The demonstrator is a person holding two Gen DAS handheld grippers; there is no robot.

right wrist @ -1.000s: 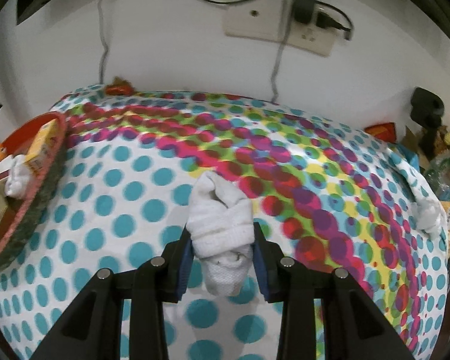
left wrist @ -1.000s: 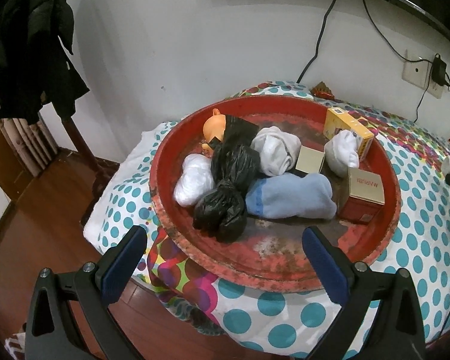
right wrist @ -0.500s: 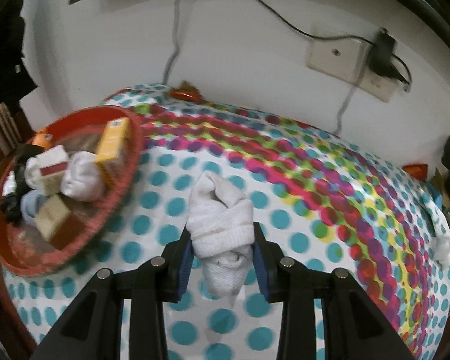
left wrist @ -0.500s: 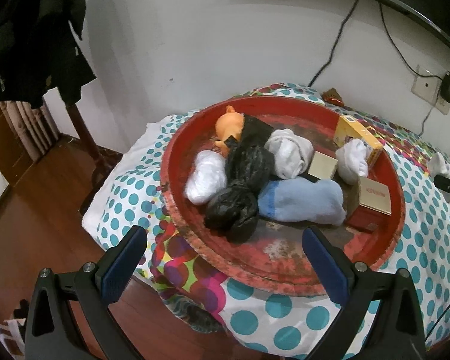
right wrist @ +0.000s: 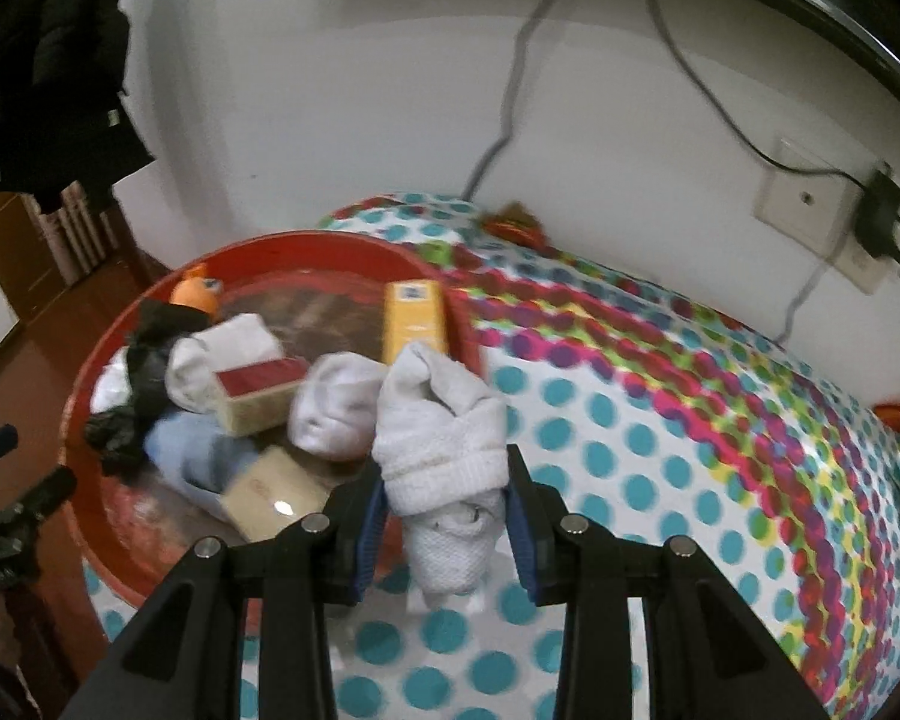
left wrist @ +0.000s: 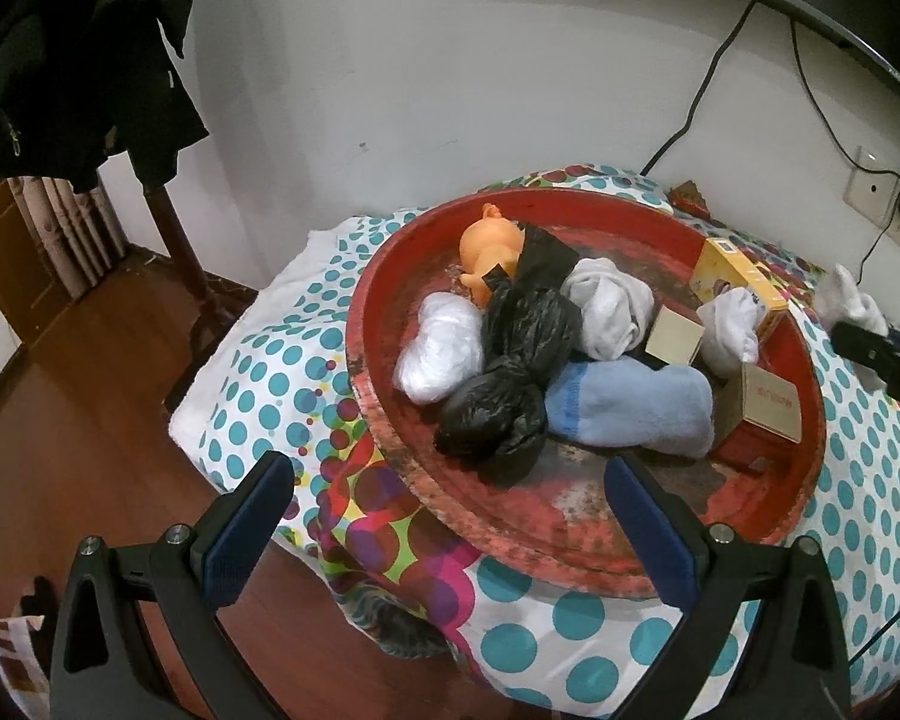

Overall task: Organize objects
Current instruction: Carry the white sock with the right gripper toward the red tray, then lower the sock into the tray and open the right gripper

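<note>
Your right gripper (right wrist: 444, 504) holds a rolled white sock (right wrist: 441, 420) squeezed between its two blue-padded fingers (right wrist: 369, 531). The sock stands upright in the grip, its cuff end hanging below the pads, and it is lifted just beside the near right edge of a round red tray (right wrist: 306, 240). Below it lies a surface covered with a cloth of teal, pink and yellow dots (right wrist: 660, 396).

Your left gripper (left wrist: 450, 534) hangs in front of the same tray (left wrist: 570, 546), its fingers (left wrist: 243, 534) spread wide with nothing between them.

The tray holds a heap of things. An orange toy figure (left wrist: 489, 246) lies at the back. A knotted black plastic bag (left wrist: 510, 372) runs down the middle, with a white plastic bundle (left wrist: 441, 348) touching its left side. A light blue sock (left wrist: 630, 405) lies across the front. Two more rolled white socks (left wrist: 609, 306) sit among three small boxes. A yellow box (left wrist: 741, 276) leans on the far right rim; its printing is too small to read. A red and cream box (left wrist: 768, 405) at the right carries red lettering that cannot be made out. A plain cream box (left wrist: 675, 336) sits between the white socks.

A dark jacket (left wrist: 84, 60) hangs at the left. A wall socket (right wrist: 807, 198) with a black plug and cable is behind the covered surface.
</note>
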